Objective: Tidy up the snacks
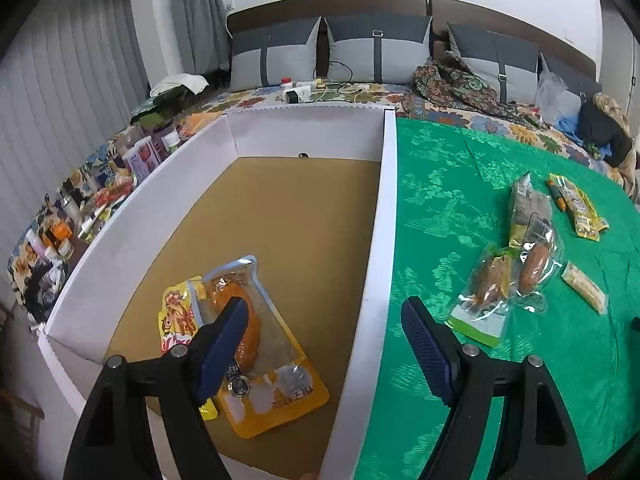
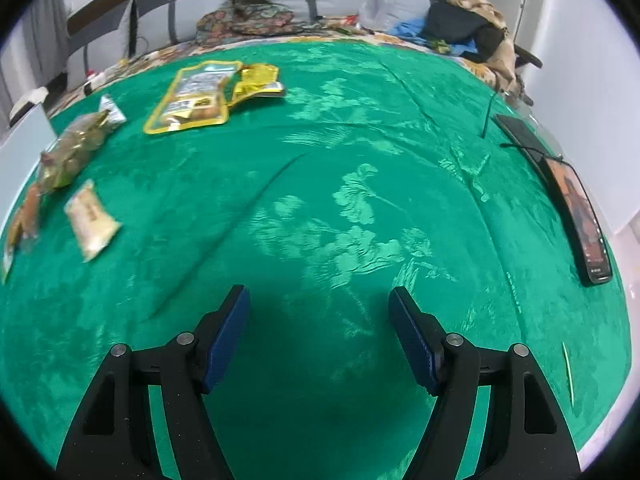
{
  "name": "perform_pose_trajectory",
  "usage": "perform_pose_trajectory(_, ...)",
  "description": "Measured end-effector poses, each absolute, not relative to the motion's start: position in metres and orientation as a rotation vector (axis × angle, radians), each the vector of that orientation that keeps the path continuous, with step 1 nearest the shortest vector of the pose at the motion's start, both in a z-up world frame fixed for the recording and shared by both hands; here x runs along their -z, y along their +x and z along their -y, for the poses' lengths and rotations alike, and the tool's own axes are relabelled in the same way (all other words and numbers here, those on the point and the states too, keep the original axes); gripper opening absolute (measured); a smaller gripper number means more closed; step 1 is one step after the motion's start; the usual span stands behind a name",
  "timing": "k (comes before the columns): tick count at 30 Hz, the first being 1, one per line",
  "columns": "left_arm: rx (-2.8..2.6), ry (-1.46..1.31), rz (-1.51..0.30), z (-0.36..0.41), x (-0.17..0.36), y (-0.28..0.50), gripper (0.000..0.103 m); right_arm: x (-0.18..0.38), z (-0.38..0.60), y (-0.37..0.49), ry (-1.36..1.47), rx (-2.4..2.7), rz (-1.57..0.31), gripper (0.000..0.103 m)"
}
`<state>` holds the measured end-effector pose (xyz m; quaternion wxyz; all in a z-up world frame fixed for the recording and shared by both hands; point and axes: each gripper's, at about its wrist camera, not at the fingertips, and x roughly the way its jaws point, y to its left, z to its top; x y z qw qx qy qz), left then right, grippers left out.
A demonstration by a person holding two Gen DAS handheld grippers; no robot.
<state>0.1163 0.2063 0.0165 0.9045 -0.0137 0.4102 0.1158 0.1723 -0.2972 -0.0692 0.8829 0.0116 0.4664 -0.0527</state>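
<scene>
A: Box (image 1: 384, 216) has 2 packets (image 1: 256, 344) in it; rest of snacks (image 1: 516, 264) lie on cloth (image 2: 320, 200) right of box.

B: Left gripper (image 1: 324, 344) & right gripper (image 2: 320, 336) both released, empty. Risk: left jaws straddle box wall, could knock it.

home bedroom: bed (image 1: 360, 92), pillows (image 1: 378, 50)
</scene>
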Motion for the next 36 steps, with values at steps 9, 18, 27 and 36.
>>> perform_pose_trajectory(9,-0.341,0.021,-0.624,-0.175,-0.060,0.081,0.082,0.081,0.297,0.186,0.053,0.099,-0.919,0.085)
perform_pose_trajectory(18,0.028,-0.173,-0.747,-0.074,-0.033,0.085,0.102,0.084,0.296,0.188,0.051,0.101,-0.925,0.089)
perform_pose_trajectory(27,0.160,0.110,-0.974,-0.012,0.080,0.134,0.102,0.084,0.296,0.188,0.052,0.101,-0.925,0.090)
perform_pose_trajectory(36,0.160,0.050,-0.935,-0.017,0.093,0.149,0.103,0.084,0.296,0.188,0.051,0.102,-0.925,0.090)
